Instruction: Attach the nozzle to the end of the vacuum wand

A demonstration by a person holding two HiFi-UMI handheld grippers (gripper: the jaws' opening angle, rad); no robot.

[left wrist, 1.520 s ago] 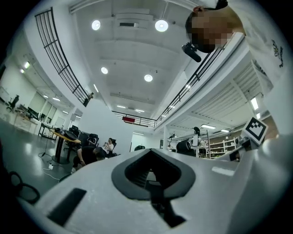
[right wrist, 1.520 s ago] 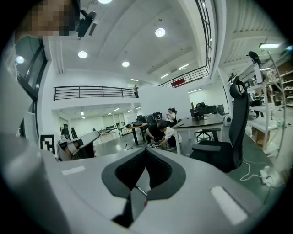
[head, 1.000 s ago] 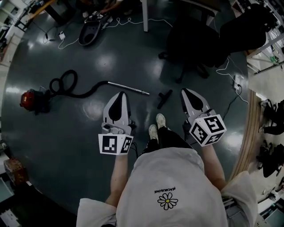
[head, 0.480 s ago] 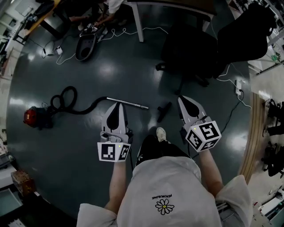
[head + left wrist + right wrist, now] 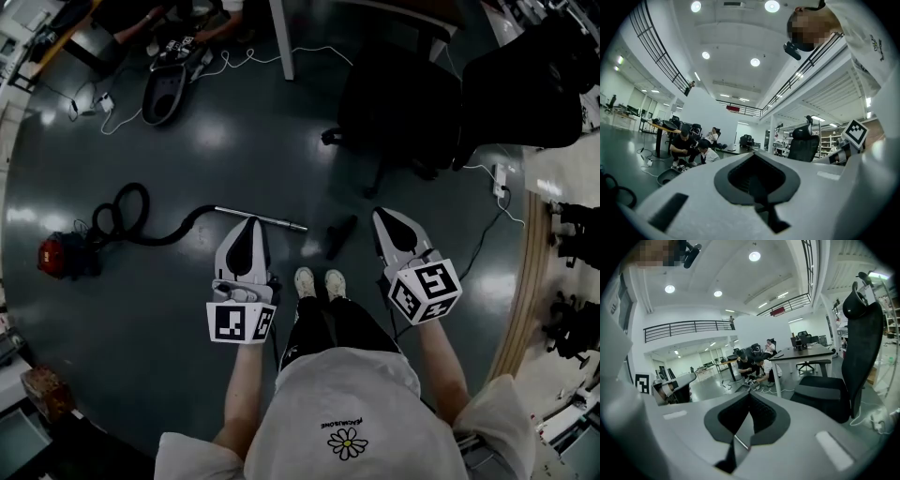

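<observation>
Dark, glossy floor (image 5: 234, 141) of an open workshop, head view. Clock directions are taken from the person's shoes (image 5: 317, 283). A black office chair (image 5: 403, 94) stands at one o'clock. A white table leg (image 5: 278, 37) rises at twelve, and a dark tub-shaped shell (image 5: 159, 94) lies at eleven, near crouching people (image 5: 178, 11).

The vacuum wand (image 5: 272, 222) is a slim silver tube lying flat at about eleven o'clock. Its far end joins a black hose (image 5: 141, 225), which loops to a red canister (image 5: 56, 258) at nine. The nozzle (image 5: 339, 236) is a small black piece at twelve to one o'clock, near the wand's free end but apart from it.

The left gripper (image 5: 249, 223) overlaps the wand's middle in this view, and the right gripper (image 5: 382, 216) hangs just beside the nozzle. Each has its jaws pressed together with nothing held.

The nozzle is blurred, so its shape cannot be made out. The chair's far side merges into the dark picture rim.
</observation>
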